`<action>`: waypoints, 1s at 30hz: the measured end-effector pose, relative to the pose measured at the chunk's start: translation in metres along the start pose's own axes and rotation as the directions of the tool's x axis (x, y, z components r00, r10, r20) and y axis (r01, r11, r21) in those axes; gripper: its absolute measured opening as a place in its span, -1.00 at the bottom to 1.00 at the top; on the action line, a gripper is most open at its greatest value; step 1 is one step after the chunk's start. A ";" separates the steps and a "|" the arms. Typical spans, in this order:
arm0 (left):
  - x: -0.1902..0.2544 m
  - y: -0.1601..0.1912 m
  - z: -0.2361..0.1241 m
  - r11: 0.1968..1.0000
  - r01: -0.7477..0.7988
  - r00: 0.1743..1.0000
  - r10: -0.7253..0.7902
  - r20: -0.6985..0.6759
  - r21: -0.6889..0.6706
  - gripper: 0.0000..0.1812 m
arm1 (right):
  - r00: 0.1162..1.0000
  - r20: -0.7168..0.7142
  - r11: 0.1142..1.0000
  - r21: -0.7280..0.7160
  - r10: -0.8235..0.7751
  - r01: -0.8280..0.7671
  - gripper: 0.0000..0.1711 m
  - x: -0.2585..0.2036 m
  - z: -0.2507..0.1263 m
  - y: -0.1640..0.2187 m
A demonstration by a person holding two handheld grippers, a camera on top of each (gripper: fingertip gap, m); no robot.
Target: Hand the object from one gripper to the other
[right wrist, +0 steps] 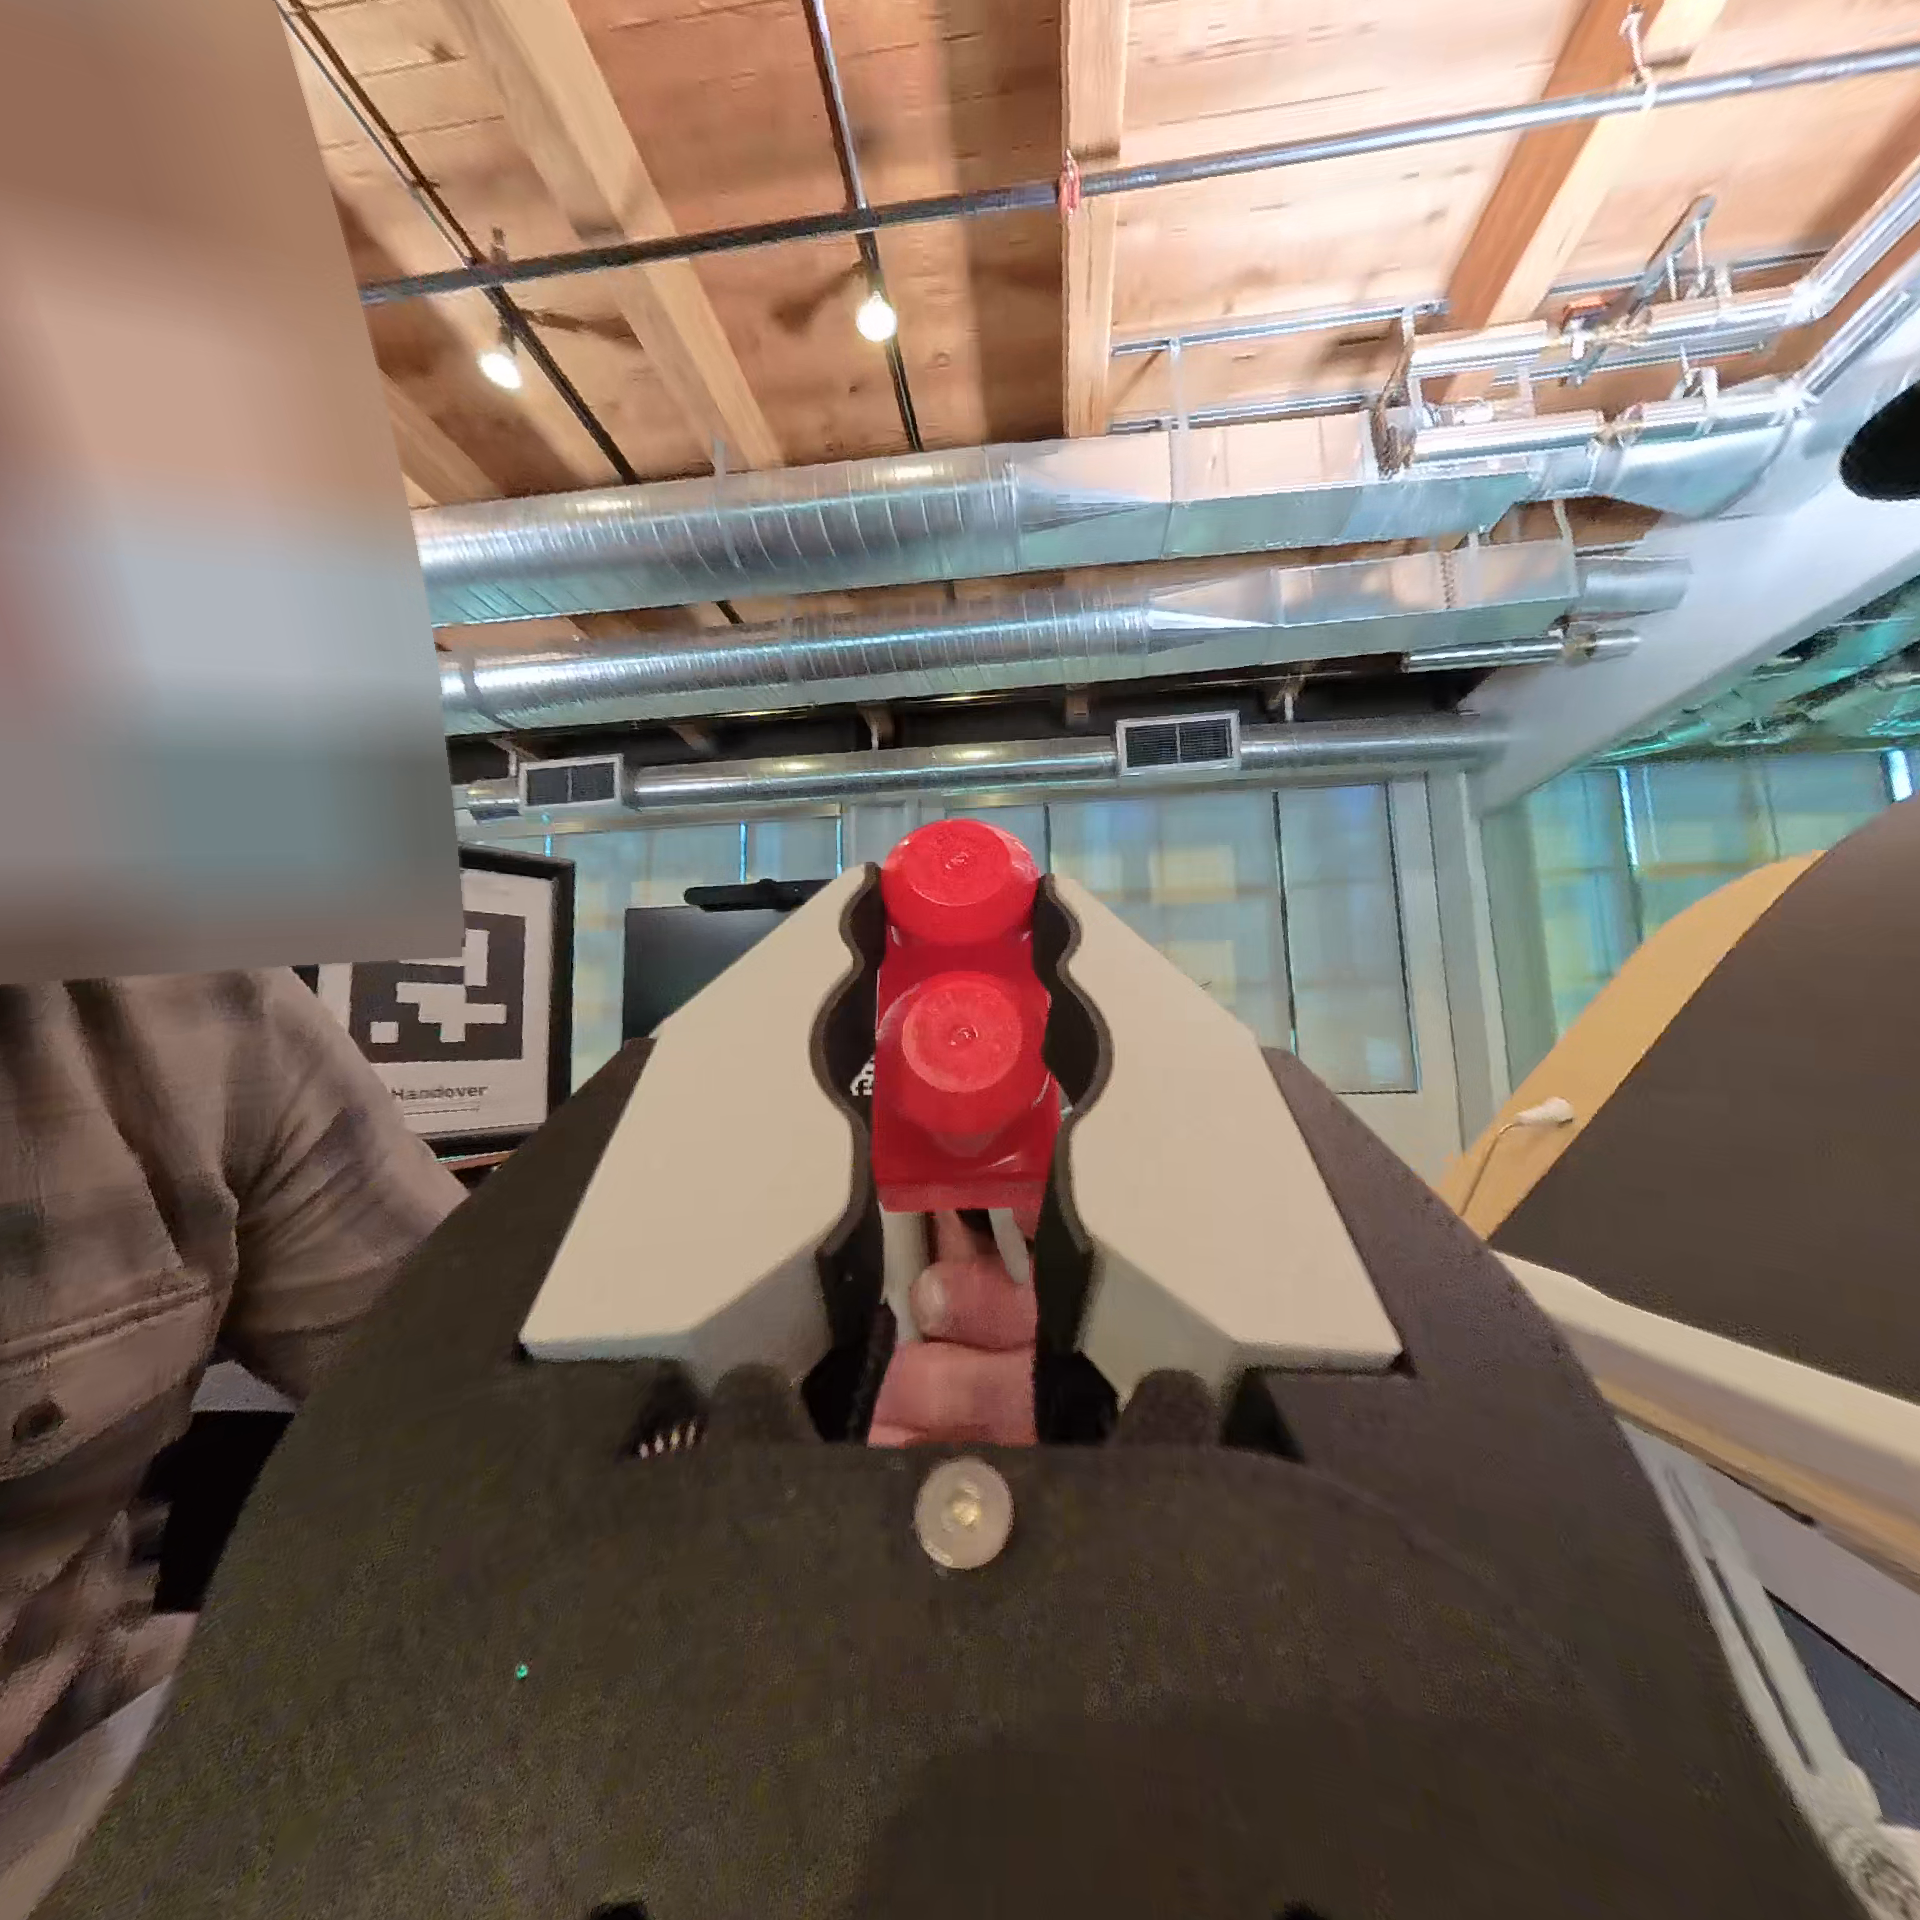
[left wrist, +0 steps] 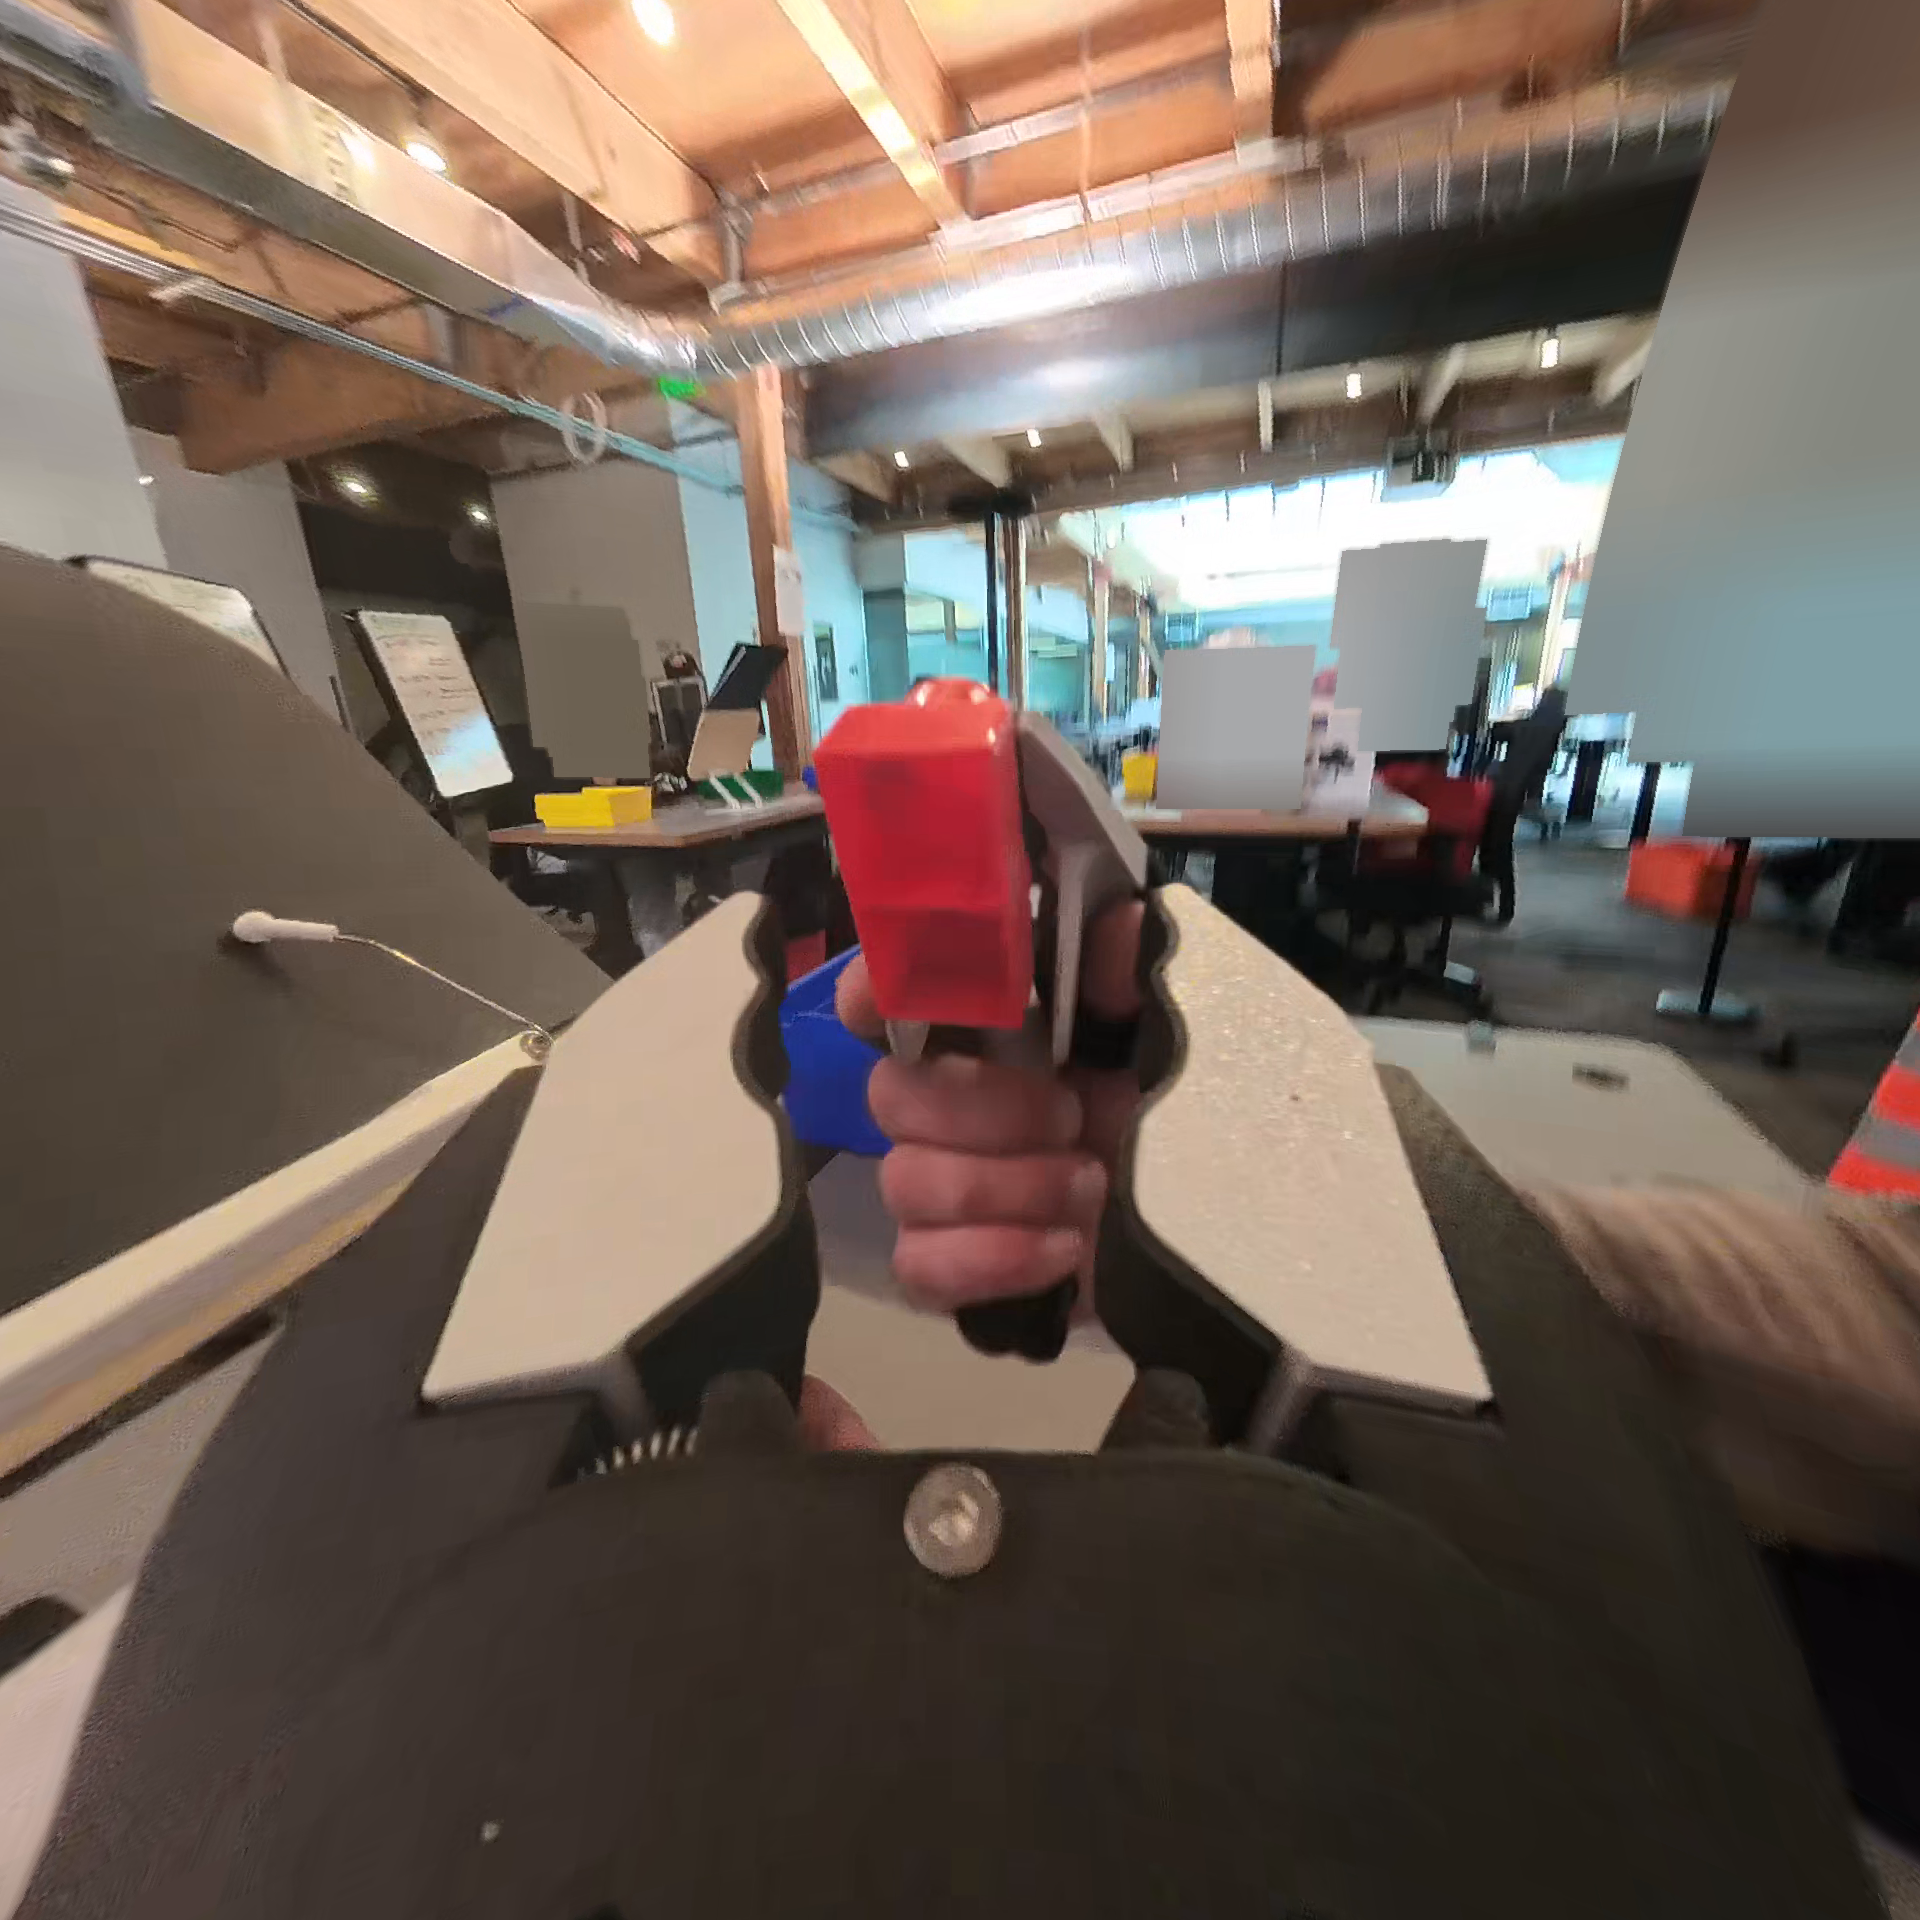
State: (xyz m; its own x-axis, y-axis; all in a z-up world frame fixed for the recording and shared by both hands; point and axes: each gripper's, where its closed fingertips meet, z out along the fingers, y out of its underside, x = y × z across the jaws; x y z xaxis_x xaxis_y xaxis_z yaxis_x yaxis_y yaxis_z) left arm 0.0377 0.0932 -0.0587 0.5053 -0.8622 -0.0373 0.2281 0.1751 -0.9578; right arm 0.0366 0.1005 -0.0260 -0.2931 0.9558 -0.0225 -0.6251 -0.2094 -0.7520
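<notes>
A red two-stud brick (right wrist: pixel 961 1060) is clamped between the pale fingers (right wrist: pixel 717 1174) of my right gripper (right wrist: pixel 956 888), studs towards the camera. In the left wrist view the same brick (left wrist: pixel 925 862) stands upright in the right gripper (left wrist: pixel 1081 831), with a hand (left wrist: pixel 987 1174) around the handle below it. My left gripper (left wrist: pixel 961 914) is open and empty, its fingers (left wrist: pixel 623 1164) spread wide. The brick sits in line with the gap, at or just beyond the tips. I cannot tell if it touches them.
A dark curved shield (left wrist: pixel 208 831) fills the left. A blue part (left wrist: pixel 821 1049) shows beside the hand. A white table (left wrist: pixel 1558 1091), desks with yellow bins (left wrist: pixel 592 805) and a person's sleeve (left wrist: pixel 1714 1351) lie beyond. A person's torso (right wrist: pixel 156 1195) and a marker board (right wrist: pixel 457 1008) are at left. Only a small space, under 4 cm, lies between the two pairs of fingers.
</notes>
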 end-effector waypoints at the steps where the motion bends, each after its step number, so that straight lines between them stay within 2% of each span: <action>1: -0.003 -0.002 -0.001 0.999 0.044 0.999 -0.044 0.008 0.028 -0.33 | 1.000 0.000 1.000 0.005 -0.003 0.003 -0.70 0.000 0.003 0.004; 3: -0.008 -0.003 -0.003 0.993 0.110 0.994 -0.110 0.009 0.049 -0.33 | 1.000 0.007 1.000 0.029 0.009 -0.009 -0.70 -0.002 0.009 0.010; 6: -0.010 -0.003 -0.004 0.991 0.120 0.993 -0.120 0.006 0.052 -0.35 | 0.999 -0.029 0.997 0.072 0.021 -0.019 -0.70 0.003 0.016 0.014; 12: -0.013 -0.006 -0.008 0.991 0.108 0.994 -0.110 0.023 0.075 -0.59 | 0.998 -0.029 0.994 0.096 0.059 -0.056 -0.70 0.003 0.022 0.021; 21: -0.015 -0.009 -0.010 0.991 0.110 0.993 -0.112 0.022 0.080 -0.59 | 0.996 -0.036 0.992 0.102 0.082 -0.078 -0.70 0.004 0.025 0.020; 23: -0.016 -0.009 -0.010 0.993 0.093 0.995 -0.095 0.027 0.068 -0.60 | 0.996 -0.044 0.994 0.086 0.074 -0.070 -0.70 0.005 0.025 0.020; 27: -0.017 -0.010 -0.011 0.999 0.035 0.999 -0.036 0.039 0.029 -0.60 | 0.997 -0.061 0.999 0.017 0.048 -0.047 -0.50 0.008 0.023 0.024; 30: -0.019 -0.013 -0.013 1.000 -0.021 0.999 0.021 0.040 -0.012 -0.60 | 0.997 -0.072 0.999 -0.041 0.023 -0.026 -0.50 0.010 0.020 0.026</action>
State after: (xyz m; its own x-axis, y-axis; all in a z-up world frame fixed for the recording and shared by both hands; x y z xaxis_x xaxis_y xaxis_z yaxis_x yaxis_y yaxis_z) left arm 0.0142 0.1010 -0.0497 0.5425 -0.8388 -0.0463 0.2073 0.1871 -0.9602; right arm 0.0032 0.1002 -0.0329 -0.2547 0.9631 -0.0869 -0.5867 -0.2254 -0.7778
